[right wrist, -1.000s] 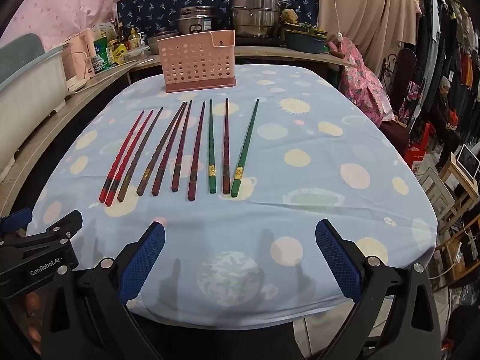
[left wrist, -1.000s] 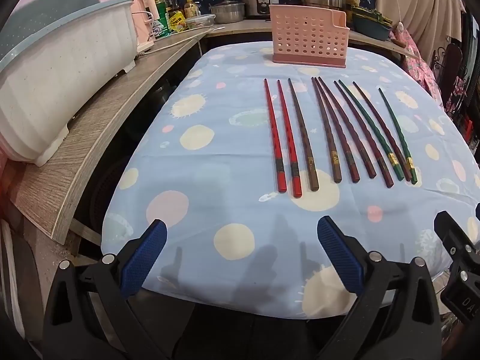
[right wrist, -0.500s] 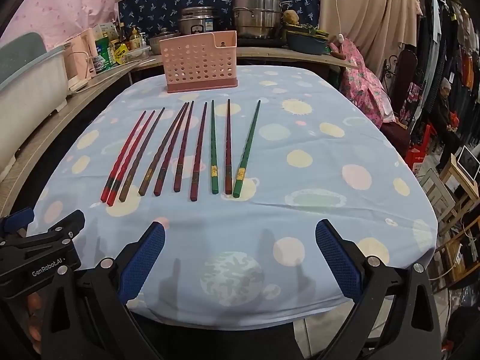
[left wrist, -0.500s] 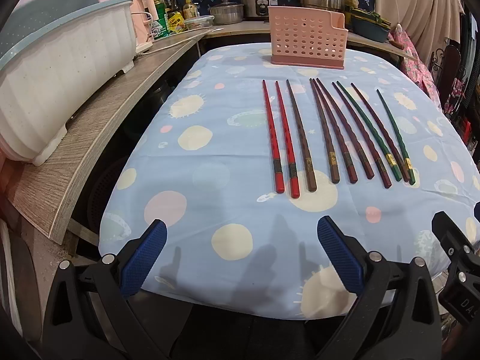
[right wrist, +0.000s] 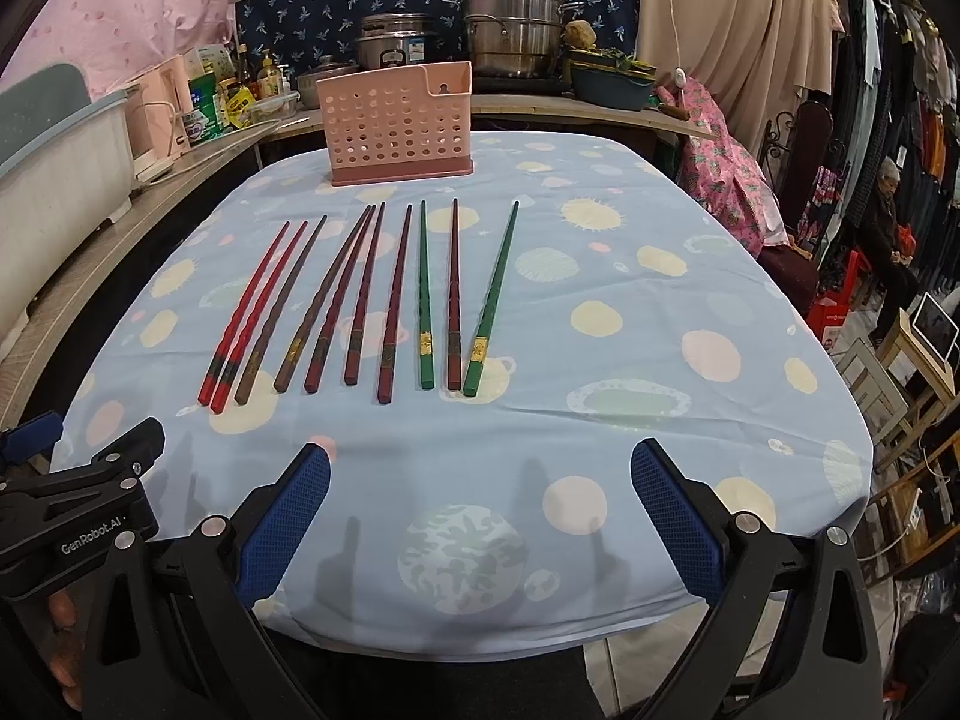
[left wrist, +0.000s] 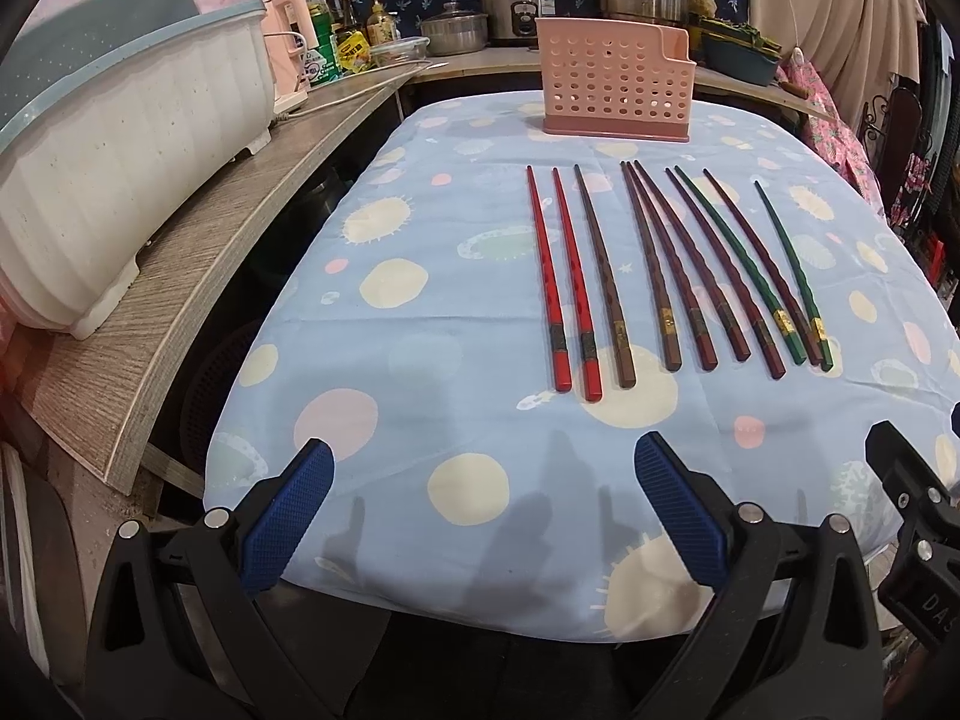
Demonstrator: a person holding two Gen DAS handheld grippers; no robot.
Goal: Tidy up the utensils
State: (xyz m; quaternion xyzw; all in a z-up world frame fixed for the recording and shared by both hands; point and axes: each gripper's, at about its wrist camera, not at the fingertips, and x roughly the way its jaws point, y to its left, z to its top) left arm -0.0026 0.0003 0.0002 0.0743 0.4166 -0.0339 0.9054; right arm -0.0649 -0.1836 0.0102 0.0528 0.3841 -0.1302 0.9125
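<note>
Ten chopsticks (right wrist: 360,306) lie side by side in a row on the tabletop (right wrist: 630,312), thick ends toward the near edge and thin tips pointing at a pink holder with holes (right wrist: 399,123). From left to right there are two bright red ones (left wrist: 549,282), two brown ones, several dark maroon ones and two green ones (right wrist: 425,300), a maroon stick lying between the greens. The two sticks nearest the middle of the row touch at their tips. The holder stands upright at the far end of the tabletop, apart from the chopstick tips.

A pale blue cloth with coloured spots covers the tabletop. Both pairs of tongs hover over its near edge, well short of the chopsticks. The left tongs (left wrist: 480,516) are spread wide and hold nothing; the right tongs (right wrist: 480,516) are likewise spread wide and empty. A white tub (left wrist: 114,138) sits on a wooden shelf at the left, and metal pots (right wrist: 516,30) stand behind the holder.
</note>
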